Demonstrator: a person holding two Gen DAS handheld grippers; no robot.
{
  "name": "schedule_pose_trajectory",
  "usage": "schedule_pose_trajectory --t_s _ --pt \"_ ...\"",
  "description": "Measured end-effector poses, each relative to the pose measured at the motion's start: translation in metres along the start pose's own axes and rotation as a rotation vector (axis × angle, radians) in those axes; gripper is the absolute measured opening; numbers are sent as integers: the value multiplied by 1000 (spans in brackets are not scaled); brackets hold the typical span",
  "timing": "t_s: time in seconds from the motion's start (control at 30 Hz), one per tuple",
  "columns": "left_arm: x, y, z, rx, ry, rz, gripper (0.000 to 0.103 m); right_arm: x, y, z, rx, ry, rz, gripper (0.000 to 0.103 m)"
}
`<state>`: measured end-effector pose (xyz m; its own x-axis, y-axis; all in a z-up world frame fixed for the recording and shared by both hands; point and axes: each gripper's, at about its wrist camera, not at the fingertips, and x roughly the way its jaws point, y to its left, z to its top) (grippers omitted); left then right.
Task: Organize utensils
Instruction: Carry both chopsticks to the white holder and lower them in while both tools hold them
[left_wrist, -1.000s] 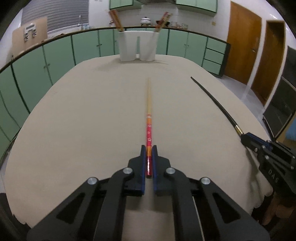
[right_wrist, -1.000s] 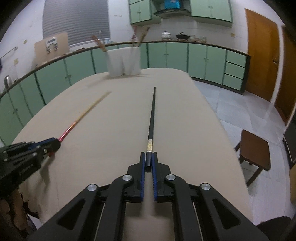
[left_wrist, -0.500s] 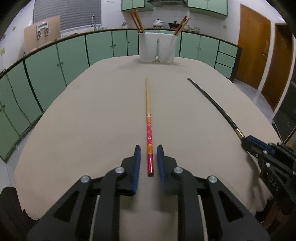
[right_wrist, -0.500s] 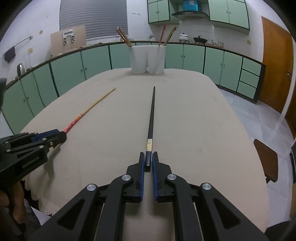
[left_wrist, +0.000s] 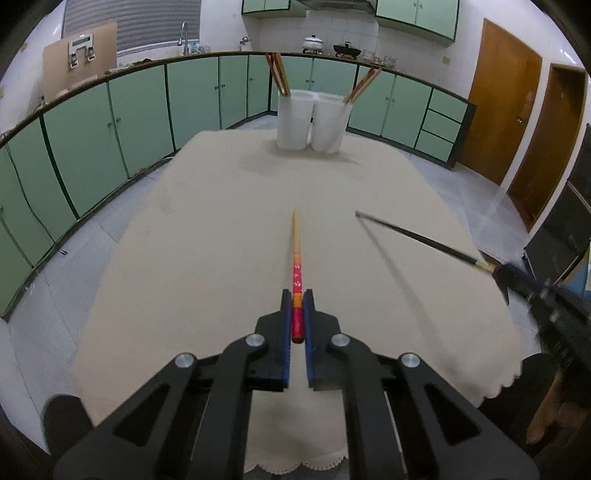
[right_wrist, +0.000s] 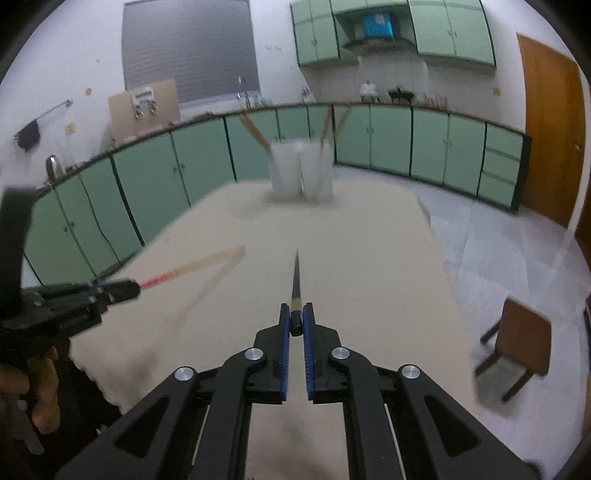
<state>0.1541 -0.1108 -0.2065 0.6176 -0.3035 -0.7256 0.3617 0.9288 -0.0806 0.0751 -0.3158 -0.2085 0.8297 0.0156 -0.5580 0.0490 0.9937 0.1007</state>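
My left gripper (left_wrist: 297, 299) is shut on the red end of a red-and-wood chopstick (left_wrist: 296, 254) and holds it above the table, tip forward. My right gripper (right_wrist: 295, 312) is shut on the end of a black chopstick (right_wrist: 296, 280), also lifted and pointing forward. Each gripper shows in the other view: the right one (left_wrist: 517, 273) with the black chopstick (left_wrist: 417, 236), the left one (right_wrist: 125, 290) with the red chopstick (right_wrist: 192, 266). Two white holder cups (left_wrist: 312, 122) with chopsticks stand at the table's far end, also in the right wrist view (right_wrist: 301, 168).
The table has a beige cloth (left_wrist: 221, 229) with a scalloped near edge. Green cabinets (left_wrist: 110, 122) run along the far side. A wooden stool (right_wrist: 517, 339) stands on the floor to the right. Wooden doors (left_wrist: 498, 99) are at the far right.
Both chopsticks have been lifted off the cloth. The left gripper, open half a second ago, has shut on the red chopstick. Both grippers have risen.
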Motion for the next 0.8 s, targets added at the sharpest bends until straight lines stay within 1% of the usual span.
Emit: schedule_pose_trajectory --t_s 0.07,0.17,0.3,0.4,0.53,0.7,0.8 --pt "-13 3 13 3 -14 -5 5 -11 0 26 -16 -17 11 7" --pt "-33 5 36 33 -41 -10 5 -18 1 61 -45 -14 28 7" --pt "-51 6 68 72 -66 -21 5 -14 6 105 -104 18 58 7" --pt "-50 5 88 96 -48 -39 5 3 8 130 -133 71 81 7" --pt "-35 9 112 95 6 -74 5 24 10 155 -166 111 80 7" --pt "-24 17 145 114 48 -107 5 42 3 185 -143 184 120 6" --pt "-23 15 167 139 46 -117 5 49 -1 206 -139 220 128 7"
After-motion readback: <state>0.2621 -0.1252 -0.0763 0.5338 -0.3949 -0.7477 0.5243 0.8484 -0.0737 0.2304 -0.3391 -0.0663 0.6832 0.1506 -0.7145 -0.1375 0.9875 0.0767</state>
